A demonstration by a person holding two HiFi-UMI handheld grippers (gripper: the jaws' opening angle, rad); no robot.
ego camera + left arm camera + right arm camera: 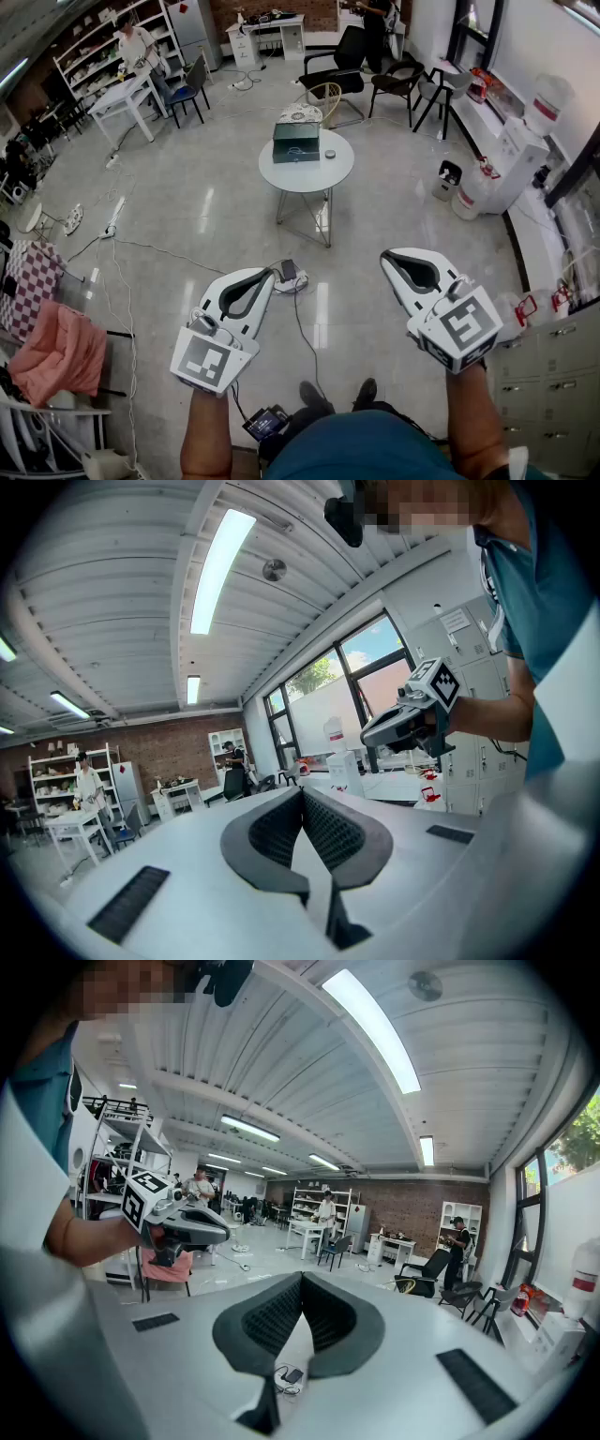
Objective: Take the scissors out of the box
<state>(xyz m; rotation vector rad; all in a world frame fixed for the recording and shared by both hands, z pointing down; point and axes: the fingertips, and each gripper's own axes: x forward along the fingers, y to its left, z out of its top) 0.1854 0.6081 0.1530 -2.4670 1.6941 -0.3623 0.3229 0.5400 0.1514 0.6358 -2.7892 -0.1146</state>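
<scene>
The head view alone shows the goal: one dark box sits on one round white table, well ahead of the two grippers, with open floor between; the scissors cannot be made out from here. The left gripper and right gripper are held side by side, well apart, each with a marker cube at its rear, above the wearer's shoes. A cable with a power strip lies on the floor between them, a pink cloth drapes a chair at the left, and a water dispenser stands at the right. The left gripper view misses table and box; it shows its own jaws pressed together at the tips, pinching nothing, the right gripper raised beside them, windows behind and one person at a shelf. The right gripper view also has its jaws closed tip to tip and empty, the left gripper at its left, and three people far off by a brick wall
</scene>
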